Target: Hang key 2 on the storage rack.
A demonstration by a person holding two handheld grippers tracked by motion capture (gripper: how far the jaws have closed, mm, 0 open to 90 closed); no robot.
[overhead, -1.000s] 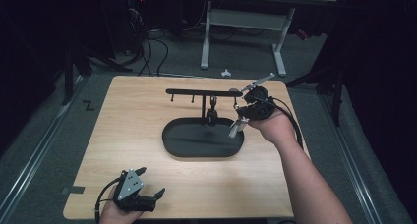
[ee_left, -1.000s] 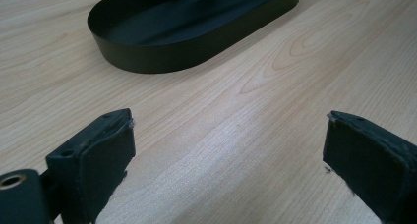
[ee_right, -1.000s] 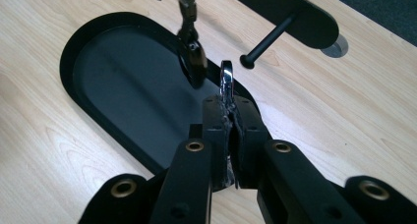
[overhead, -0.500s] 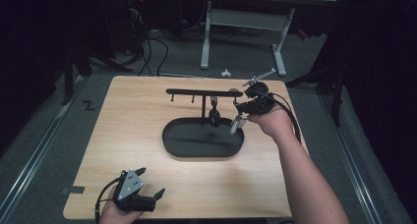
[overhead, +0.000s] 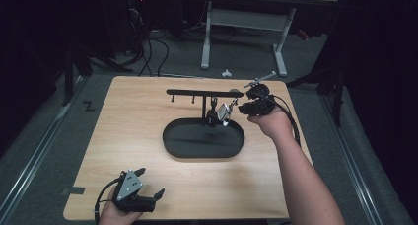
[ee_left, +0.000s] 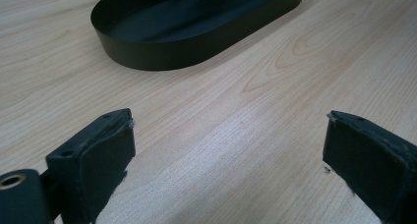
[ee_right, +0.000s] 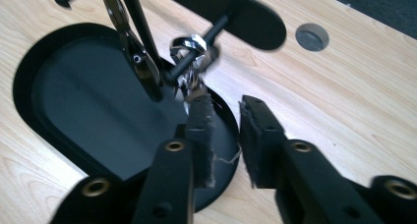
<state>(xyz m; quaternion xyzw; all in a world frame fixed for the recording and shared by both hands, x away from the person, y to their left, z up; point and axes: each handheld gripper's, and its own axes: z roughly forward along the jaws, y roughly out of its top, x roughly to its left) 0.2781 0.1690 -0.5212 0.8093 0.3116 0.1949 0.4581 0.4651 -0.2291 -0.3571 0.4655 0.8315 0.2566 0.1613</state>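
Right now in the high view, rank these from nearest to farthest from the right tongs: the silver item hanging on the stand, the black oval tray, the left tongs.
1. Silver hanging item: just left of the right tongs, on the stand's crossbar.
2. Black oval tray: below and left, mid-table.
3. Left tongs: near table edge, far left corner.

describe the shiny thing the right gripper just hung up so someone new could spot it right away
Start at the black oval tray in the middle of the wooden table; a black T-shaped rack rises from its far side. On a peg toward the rack's right end hangs a shiny silver keyring-like piece, brighter and more crumpled-looking than the slim dark clasp beside it.
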